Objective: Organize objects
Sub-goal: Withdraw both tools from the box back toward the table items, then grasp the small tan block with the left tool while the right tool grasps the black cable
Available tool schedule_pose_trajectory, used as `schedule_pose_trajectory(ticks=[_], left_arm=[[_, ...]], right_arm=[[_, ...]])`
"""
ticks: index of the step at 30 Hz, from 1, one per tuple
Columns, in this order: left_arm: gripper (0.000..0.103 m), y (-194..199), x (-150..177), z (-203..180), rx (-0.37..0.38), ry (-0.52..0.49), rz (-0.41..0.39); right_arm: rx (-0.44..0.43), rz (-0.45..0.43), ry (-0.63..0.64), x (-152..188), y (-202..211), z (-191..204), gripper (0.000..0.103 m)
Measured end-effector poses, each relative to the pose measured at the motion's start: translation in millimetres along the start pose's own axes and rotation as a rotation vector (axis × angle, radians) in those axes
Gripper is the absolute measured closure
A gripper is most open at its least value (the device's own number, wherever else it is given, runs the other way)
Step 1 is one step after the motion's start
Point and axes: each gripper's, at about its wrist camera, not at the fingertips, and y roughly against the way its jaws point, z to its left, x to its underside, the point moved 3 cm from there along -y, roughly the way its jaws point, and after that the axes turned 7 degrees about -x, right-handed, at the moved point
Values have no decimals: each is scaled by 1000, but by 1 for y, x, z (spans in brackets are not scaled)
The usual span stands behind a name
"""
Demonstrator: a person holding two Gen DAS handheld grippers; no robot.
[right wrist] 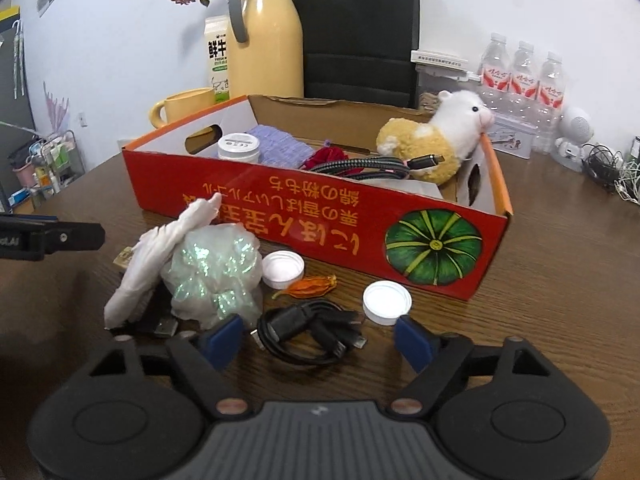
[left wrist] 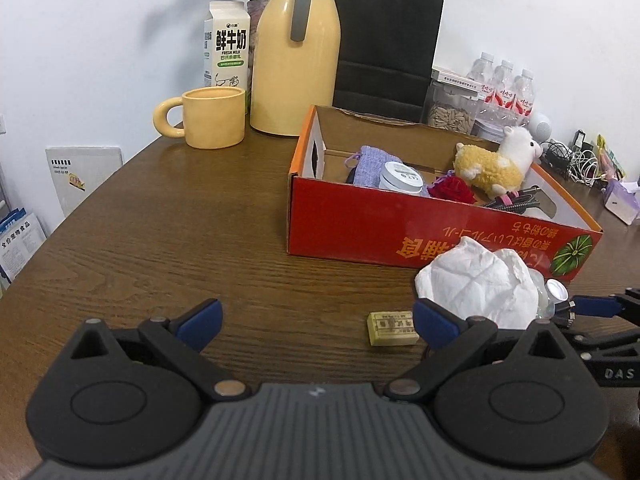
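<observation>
A red cardboard box [left wrist: 400,236] [right wrist: 304,220] stands on the wooden table and holds a plush alpaca [right wrist: 432,140], a purple pouch [left wrist: 374,164], a white jar [right wrist: 239,147], a red rose [left wrist: 450,190] and a braided cable [right wrist: 372,166]. In front of it lie a crumpled white tissue [left wrist: 476,280] [right wrist: 160,252], a clear plastic wrap [right wrist: 216,268], two white caps [right wrist: 282,268] [right wrist: 386,302], an orange dried flower [right wrist: 312,285], a black cable bundle [right wrist: 312,334] and a small yellow eraser [left wrist: 392,328]. My left gripper [left wrist: 316,324] is open and empty beside the eraser. My right gripper [right wrist: 320,344] is open around the black cable.
A yellow mug [left wrist: 208,118], a milk carton [left wrist: 226,44], a yellow thermos [left wrist: 296,48] and a black paper bag [left wrist: 386,36] stand behind the box. Water bottles [right wrist: 520,80], a jar of seeds [left wrist: 452,110] and tangled cables [right wrist: 612,168] are at the back right.
</observation>
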Motion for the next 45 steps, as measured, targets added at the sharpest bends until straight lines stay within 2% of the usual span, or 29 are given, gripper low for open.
schedule_pose_trajectory(ticks=[2,10,22,37,45], left_arm=[[0,0,1,0,-1,1,1],[0,-3,2,-2,-2,1,12],[0,-11,0,-13,-4,-23,36],[0,-26,4,-28,-15,-49,74],[16,-31,5,-41,18,-87,67]], right_arm=[[-6,-2,4,1,0,1,41],[-7,-33,14,5,5,4,48],[79,-118,7,9,21,-2,49],[100,-130,2,12,18,-5,49],[98,-129,0,13,18,-5,49]])
